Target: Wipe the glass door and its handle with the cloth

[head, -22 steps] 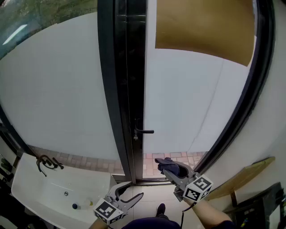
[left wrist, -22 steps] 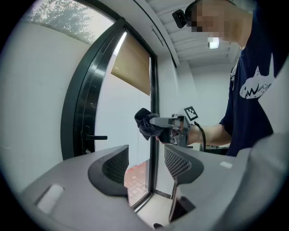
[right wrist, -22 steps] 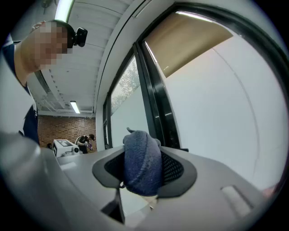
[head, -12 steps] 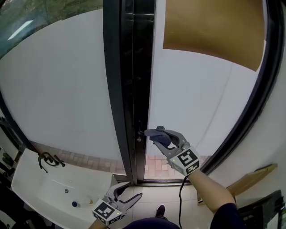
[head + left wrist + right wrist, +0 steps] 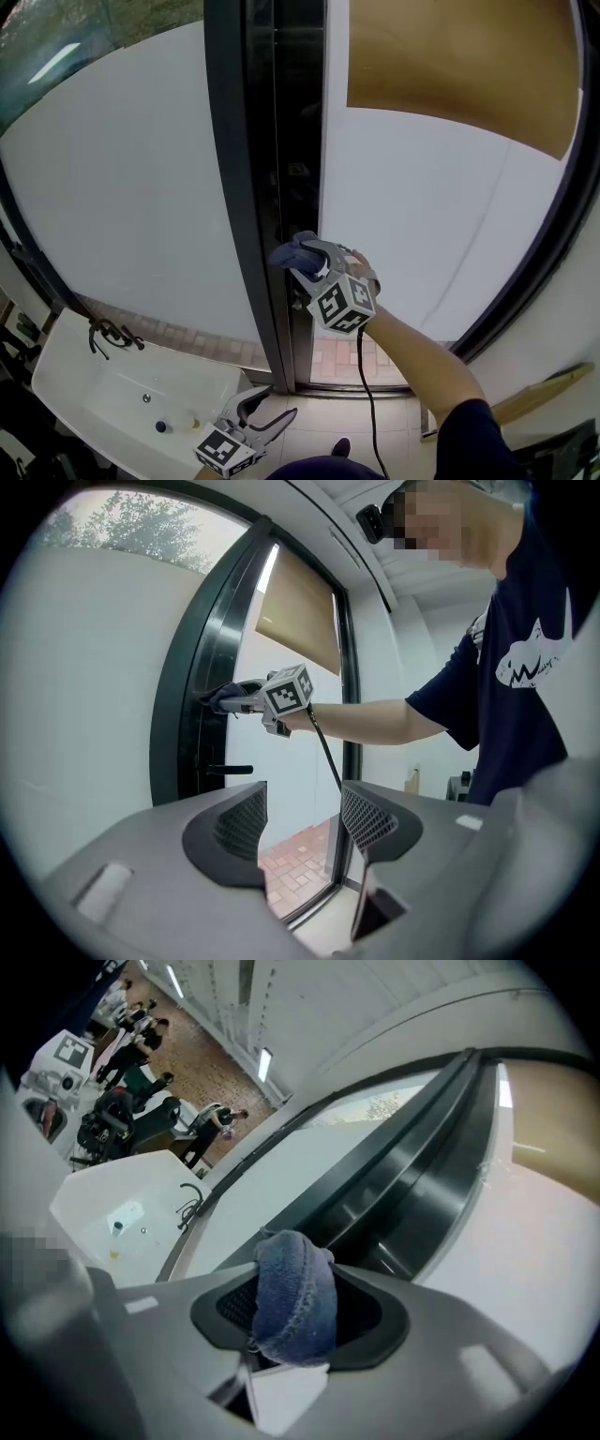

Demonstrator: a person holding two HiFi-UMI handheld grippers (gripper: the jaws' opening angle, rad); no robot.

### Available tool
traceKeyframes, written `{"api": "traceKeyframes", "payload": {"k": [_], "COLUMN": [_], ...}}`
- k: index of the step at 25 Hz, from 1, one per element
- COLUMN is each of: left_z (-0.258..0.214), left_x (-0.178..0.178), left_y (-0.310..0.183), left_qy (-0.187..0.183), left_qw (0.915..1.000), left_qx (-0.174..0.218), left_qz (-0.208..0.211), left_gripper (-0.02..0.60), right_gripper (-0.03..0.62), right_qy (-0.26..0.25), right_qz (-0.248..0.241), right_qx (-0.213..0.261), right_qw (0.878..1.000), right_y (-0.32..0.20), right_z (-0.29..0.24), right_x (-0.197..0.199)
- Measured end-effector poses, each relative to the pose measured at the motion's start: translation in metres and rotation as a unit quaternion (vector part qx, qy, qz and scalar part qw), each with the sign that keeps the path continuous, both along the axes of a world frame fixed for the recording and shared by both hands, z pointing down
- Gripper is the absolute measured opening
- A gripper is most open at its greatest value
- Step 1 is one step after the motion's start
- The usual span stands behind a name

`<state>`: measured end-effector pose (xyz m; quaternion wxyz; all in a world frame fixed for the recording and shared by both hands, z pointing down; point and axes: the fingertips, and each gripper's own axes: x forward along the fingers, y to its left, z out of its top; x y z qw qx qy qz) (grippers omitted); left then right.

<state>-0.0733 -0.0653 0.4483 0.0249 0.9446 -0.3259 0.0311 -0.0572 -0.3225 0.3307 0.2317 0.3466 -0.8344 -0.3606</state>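
Note:
My right gripper (image 5: 298, 255) is shut on a folded blue cloth (image 5: 289, 253), which bulges out between the jaws (image 5: 295, 1296). The cloth is up against the dark vertical door frame (image 5: 281, 169), at the left edge of the frosted glass door (image 5: 422, 225). In the left gripper view the black lever handle (image 5: 230, 770) sits below the cloth (image 5: 219, 697) and the right gripper (image 5: 246, 696). In the head view the handle is hidden behind the gripper. My left gripper (image 5: 269, 413) hangs low near the floor, open, with nothing between its fingers (image 5: 302, 819).
A white basin (image 5: 84, 398) with a black tap (image 5: 109, 334) and a small bottle (image 5: 160, 428) stands at lower left. A brown panel (image 5: 450, 66) covers the door's top. A wooden board (image 5: 544, 382) leans at lower right. Brick paving (image 5: 342, 361) lies beyond the threshold.
My right gripper has risen with the cloth from near the floor and moved left, up to the door frame at handle height. The left gripper has stayed low and open.

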Motion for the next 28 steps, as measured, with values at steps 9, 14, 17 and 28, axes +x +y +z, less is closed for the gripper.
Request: {"api": "traceKeyframes", "payload": {"k": [9, 14, 17, 28], "left_z": [0.000, 0.007, 0.007, 0.009], "left_x": [0.007, 0.018, 0.023, 0.047], "left_y": [-0.034, -0.040, -0.043, -0.040], "left_qy": [-0.013, -0.008, -0.010, -0.010], "left_qw": [0.9984, 0.9995, 0.9995, 0.9995], "left_qx": [-0.029, -0.020, -0.022, -0.022], "left_qz": [-0.048, -0.023, -0.019, 0.023], "left_gripper": [0.246, 0.247, 0.247, 0.247], "right_gripper": [0.176, 0.176, 0.176, 0.175], "right_qy": [0.176, 0.205, 0.213, 0.242], "right_qz": [-0.019, -0.011, -0.005, 0.073], "right_qx": [0.087, 0.113, 0.116, 0.099], "right_qw": [0.980, 0.972, 0.970, 0.962], "right_y": [-0.045, -0.046, -0.045, -0.050], "right_z": [0.047, 0.053, 0.056, 0.067], "right_x": [-0.015, -0.003, 0.011, 0.110]}}
